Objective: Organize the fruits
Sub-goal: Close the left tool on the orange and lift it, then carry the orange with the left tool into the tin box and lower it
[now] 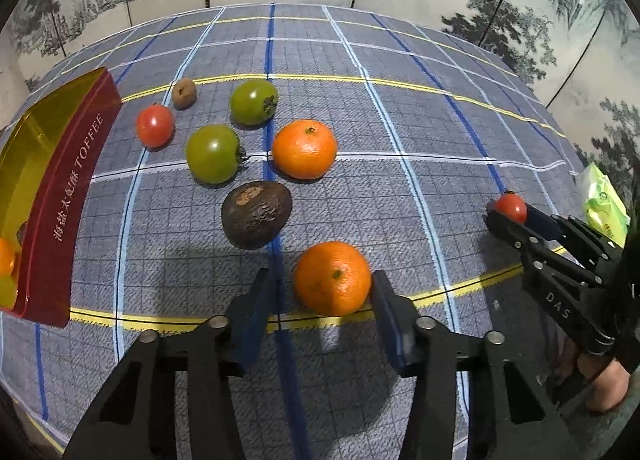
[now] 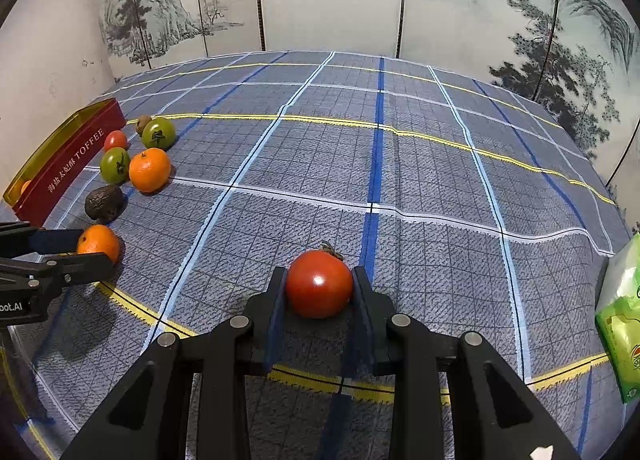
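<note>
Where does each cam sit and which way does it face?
Left wrist: on left gripper, looking down its fingers at an orange between them; right gripper and a hand at right.
Right wrist: on right gripper, fingers clamping a red tomato; left gripper at left.
Shared: toffee box, plaid cloth.

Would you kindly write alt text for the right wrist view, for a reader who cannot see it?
The right gripper is shut on a round red tomato over a blue plaid tablecloth. Far left, the left gripper flanks an orange mandarin, near more loose fruit and a red toffee tin.
</note>
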The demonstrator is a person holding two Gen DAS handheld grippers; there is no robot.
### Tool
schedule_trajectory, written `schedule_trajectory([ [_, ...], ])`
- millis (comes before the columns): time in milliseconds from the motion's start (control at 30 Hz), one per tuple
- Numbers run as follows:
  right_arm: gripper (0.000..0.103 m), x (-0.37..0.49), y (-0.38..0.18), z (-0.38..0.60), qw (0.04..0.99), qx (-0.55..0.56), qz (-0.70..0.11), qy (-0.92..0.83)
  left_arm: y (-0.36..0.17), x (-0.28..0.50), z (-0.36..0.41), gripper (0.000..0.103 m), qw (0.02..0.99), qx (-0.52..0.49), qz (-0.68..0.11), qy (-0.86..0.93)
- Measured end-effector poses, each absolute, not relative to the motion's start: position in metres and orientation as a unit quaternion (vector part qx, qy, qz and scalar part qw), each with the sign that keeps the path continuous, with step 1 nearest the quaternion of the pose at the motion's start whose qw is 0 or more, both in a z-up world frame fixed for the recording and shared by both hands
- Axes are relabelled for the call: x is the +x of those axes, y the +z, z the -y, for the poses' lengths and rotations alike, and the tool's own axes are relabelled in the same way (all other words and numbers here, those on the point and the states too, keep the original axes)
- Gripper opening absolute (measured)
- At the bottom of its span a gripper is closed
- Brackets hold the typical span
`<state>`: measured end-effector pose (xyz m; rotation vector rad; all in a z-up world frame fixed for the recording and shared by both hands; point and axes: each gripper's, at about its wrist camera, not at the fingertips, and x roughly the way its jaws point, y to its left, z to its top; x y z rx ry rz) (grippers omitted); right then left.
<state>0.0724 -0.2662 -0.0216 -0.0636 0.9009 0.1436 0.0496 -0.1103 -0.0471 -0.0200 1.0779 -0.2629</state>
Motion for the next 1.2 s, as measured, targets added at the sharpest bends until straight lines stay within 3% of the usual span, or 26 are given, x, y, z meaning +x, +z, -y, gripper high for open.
schedule_trajectory([
  [67, 0.029, 0.072, -0.022, 0.266, 0.897, -0.031, -0.435, 0.069, -0.045, 0.048, 0.111, 0.039, 0.851, -0.006, -0.507, -0.133],
  [733, 0.029, 0.072, -0.022, 0.265, 0.897, -0.035, -0.435, 0.067, -0.026, 0.033, 0.061, 0.038, 0.861, -0.021, -0.496, -0.111],
  [1200, 0.029, 0.072, -0.022, 0.265, 0.897, -0.035, -0.435, 0.067, 0.008, 0.039, -0.021, 0.038, 0.888, -0.032, -0.458, -0.035],
])
